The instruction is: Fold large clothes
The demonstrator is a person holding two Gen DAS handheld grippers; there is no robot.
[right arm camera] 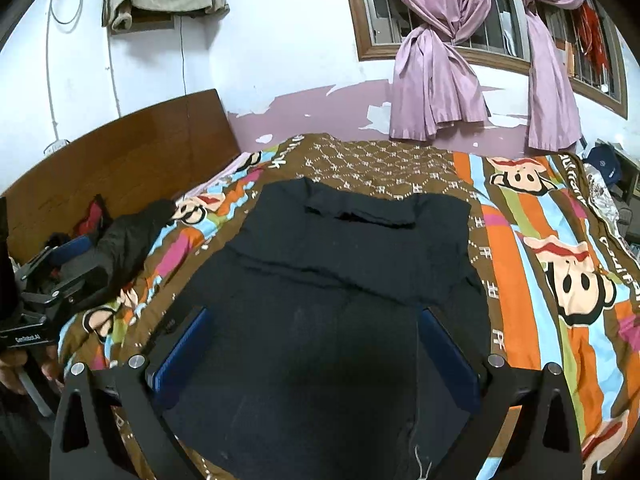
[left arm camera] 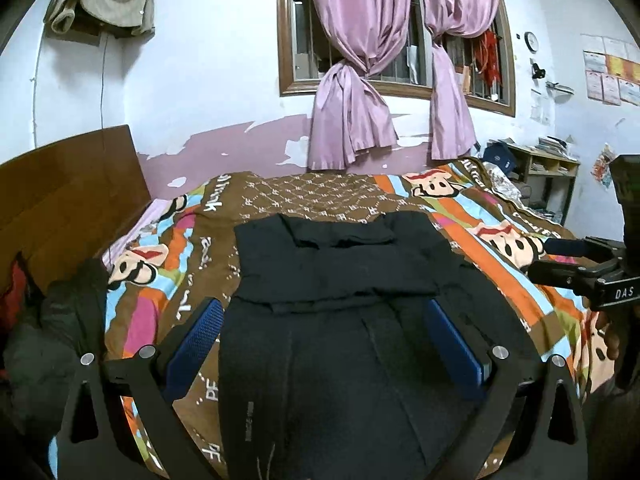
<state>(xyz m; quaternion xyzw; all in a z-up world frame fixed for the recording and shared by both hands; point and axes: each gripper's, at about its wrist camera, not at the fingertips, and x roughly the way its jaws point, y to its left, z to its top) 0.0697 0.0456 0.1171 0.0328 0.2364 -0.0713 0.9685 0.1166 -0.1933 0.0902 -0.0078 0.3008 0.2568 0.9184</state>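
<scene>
Garment [left arm camera: 340, 280], black and partly folded, lies flat on the bed [left arm camera: 500, 248] between both grippers' wide-apart fingers [left arm camera: 452, 344]; each should likely pinch a near corner squarely before lifting evenly.

A bed [right arm camera: 520, 240] wears a cartoon quilt [left arm camera: 472, 240]. A black garment [right arm camera: 340, 264] lies spread on it. A dark jacket [right arm camera: 124, 240] lies bunched near the headboard [right arm camera: 140, 160].

Home bedroom, bed with cartoon quilt [left arm camera: 472, 216], wooden headboard [right arm camera: 132, 152], tied pink curtains [left arm camera: 352, 80], barred window [right arm camera: 480, 28]
</scene>
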